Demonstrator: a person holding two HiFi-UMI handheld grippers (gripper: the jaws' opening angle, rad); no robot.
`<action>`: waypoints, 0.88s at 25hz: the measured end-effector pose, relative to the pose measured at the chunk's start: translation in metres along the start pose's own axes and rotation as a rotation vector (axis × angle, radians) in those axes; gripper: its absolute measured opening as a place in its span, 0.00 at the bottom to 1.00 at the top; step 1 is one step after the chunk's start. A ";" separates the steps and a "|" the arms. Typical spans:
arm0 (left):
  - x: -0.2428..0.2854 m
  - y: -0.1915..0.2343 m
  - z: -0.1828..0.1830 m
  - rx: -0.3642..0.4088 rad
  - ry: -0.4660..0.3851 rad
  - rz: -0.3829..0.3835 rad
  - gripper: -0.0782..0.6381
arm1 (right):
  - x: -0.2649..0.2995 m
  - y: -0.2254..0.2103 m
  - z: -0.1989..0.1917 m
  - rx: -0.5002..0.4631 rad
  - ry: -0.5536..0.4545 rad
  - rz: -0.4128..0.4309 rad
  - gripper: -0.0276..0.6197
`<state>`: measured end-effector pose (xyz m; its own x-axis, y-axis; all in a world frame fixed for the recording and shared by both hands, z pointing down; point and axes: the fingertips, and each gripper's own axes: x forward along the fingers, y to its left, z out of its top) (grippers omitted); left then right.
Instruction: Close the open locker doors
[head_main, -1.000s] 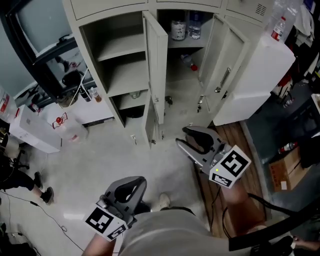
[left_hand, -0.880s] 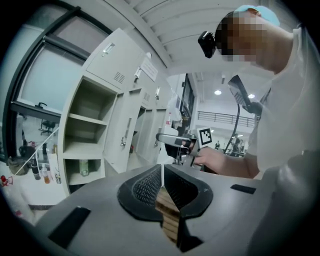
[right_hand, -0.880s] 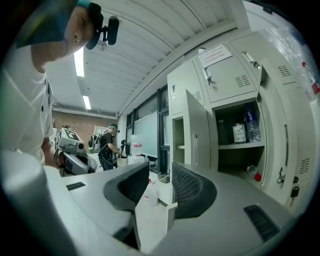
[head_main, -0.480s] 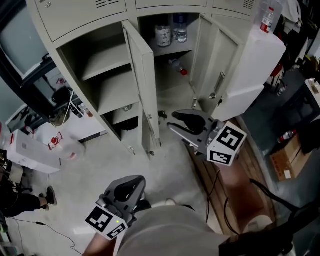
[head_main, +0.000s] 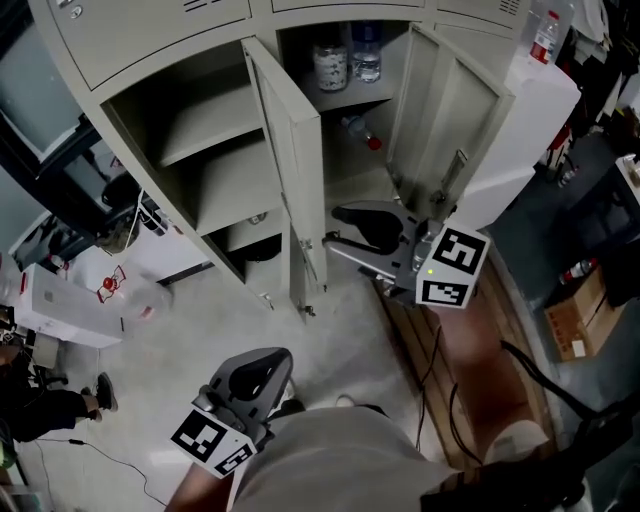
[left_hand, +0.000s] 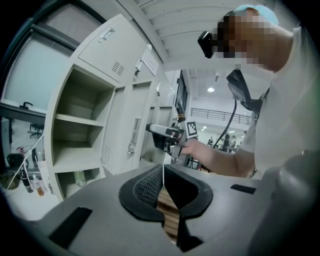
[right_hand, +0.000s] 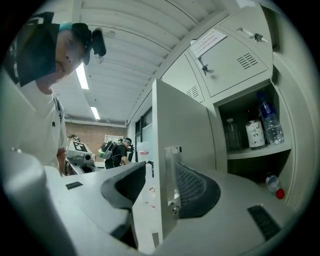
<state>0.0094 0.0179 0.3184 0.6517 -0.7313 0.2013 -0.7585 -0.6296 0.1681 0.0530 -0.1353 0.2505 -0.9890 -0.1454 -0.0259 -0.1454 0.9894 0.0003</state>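
Two grey locker doors stand open in the head view. The middle door (head_main: 288, 150) juts out edge-on from the shelved left compartment (head_main: 200, 150). The right door (head_main: 455, 125) is swung away from a compartment holding bottles (head_main: 345, 55). My right gripper (head_main: 330, 228) sits at the middle door's free edge. In the right gripper view that door edge (right_hand: 159, 150) and its latch plate stand between the jaws of the right gripper (right_hand: 160, 172). The jaws have just been opening and do not clamp the edge. My left gripper (head_main: 280, 360) hangs low by my body, and its jaws (left_hand: 163, 172) are shut on nothing.
A white cabinet (head_main: 530, 130) with a bottle (head_main: 545, 35) on top stands right of the lockers. Wooden boards (head_main: 440, 370) and a cardboard box (head_main: 570, 325) lie on the floor at right. A white box (head_main: 60, 295) and cables lie at left.
My right gripper has moved up and left to the middle door's edge, with its jaws spread wider. The lockers have come closer in the head view. The left gripper has kept its place in the head view.
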 end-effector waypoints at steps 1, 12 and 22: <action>0.000 0.002 0.000 -0.003 -0.001 0.003 0.13 | 0.002 0.000 0.000 0.002 -0.003 0.012 0.27; -0.007 0.019 -0.002 -0.024 -0.015 0.011 0.13 | 0.025 0.000 -0.006 0.043 0.024 0.093 0.28; -0.017 0.040 -0.001 -0.031 -0.040 0.006 0.13 | 0.048 0.010 -0.008 0.030 0.032 0.065 0.25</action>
<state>-0.0326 0.0057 0.3228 0.6463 -0.7452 0.1641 -0.7617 -0.6173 0.1968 0.0041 -0.1325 0.2572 -0.9967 -0.0809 0.0052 -0.0810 0.9963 -0.0290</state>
